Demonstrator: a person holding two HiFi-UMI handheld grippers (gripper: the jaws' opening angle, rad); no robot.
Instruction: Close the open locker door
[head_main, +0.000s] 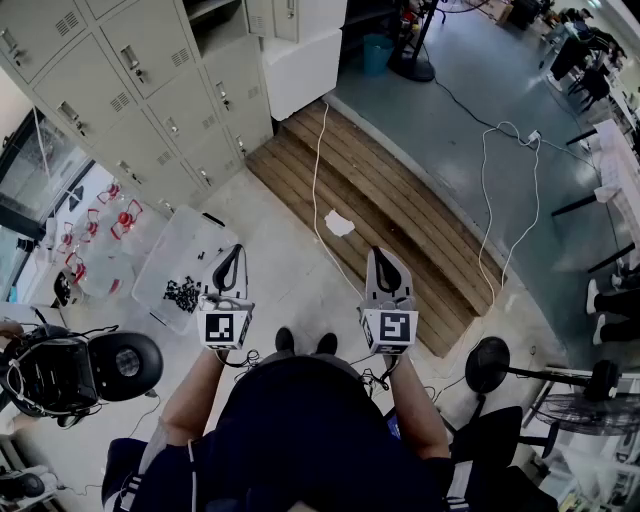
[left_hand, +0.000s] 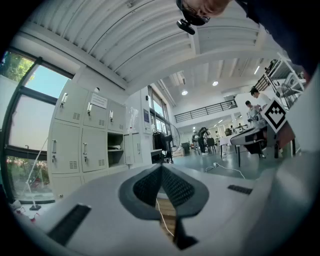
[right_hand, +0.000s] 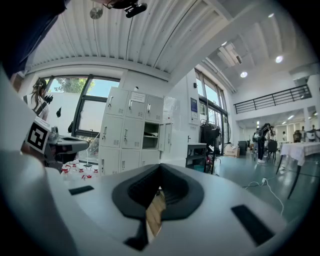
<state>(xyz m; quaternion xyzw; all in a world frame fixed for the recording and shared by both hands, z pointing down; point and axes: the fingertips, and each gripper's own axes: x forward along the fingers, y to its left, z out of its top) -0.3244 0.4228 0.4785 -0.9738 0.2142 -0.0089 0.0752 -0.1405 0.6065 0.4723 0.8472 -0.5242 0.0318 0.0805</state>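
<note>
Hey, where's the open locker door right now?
In the right gripper view, the open locker door is near the centre, across the room, just right of its open compartment in the bank of lockers.

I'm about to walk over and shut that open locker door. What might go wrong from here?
1. A white cable trails over the floor and the wooden platform on the way to the open locker door. A foot may snag on it.
2. The clear bin of small black parts sits on the floor to the left, where it is easy to kick.
</note>
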